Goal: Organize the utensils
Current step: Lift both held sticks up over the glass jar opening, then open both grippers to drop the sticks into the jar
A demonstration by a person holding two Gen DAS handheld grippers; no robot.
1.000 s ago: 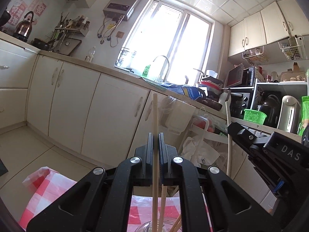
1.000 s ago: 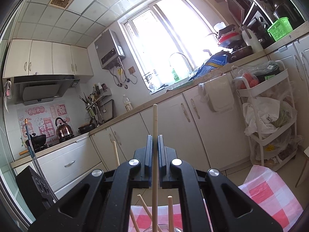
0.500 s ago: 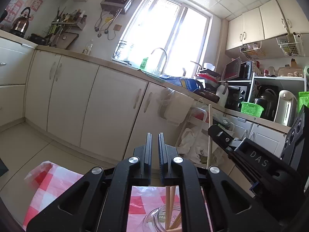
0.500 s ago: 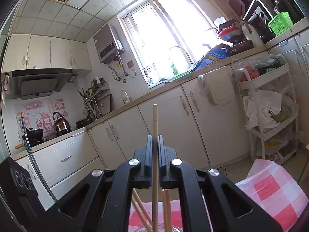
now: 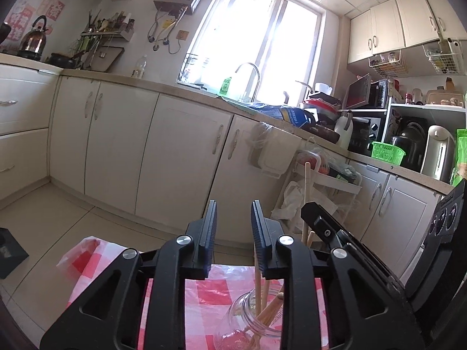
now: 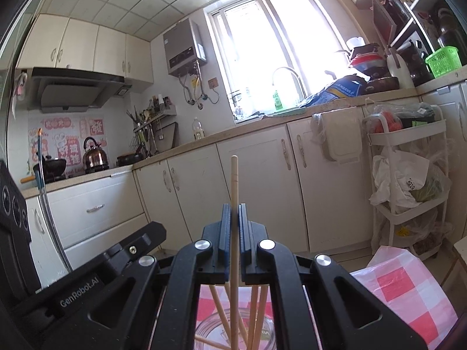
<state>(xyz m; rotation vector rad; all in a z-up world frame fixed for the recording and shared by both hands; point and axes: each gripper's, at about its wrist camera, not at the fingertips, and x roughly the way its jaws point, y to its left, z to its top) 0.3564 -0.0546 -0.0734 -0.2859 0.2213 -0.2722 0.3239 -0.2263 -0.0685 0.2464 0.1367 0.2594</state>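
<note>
**Operator:** Holding one chopstick [image 6: 234,192] upright in my right gripper [image 6: 234,227], jaws clamped on it about midway along. Its long axis runs straight up and down, and the lower end points into the mouth of the glass jar [image 6: 233,331] directly beneath.

**Colleague:** So the jar lies under the gripper, not ahead of it?

**Operator:** Yes, below and slightly forward. Several chopsticks [image 6: 254,306] already lean inside it at different angles. The jar stands on the red-and-white checked cloth [image 6: 408,288] over the bench.

**Colleague:** And your left side?

**Operator:** My left gripper [image 5: 233,233] is opening, with nothing between its pads. From its camera the jar [image 5: 248,318] sits low and a little to the right, and the right gripper is the black body to the right of it.

**Colleague:** Which hand finishes this one?

**Operator:** The right, I'd judge. It is the one holding a stick above the mouth. The move turns on keeping the stick vertical, so the tip passes between the leaning ones.
</note>
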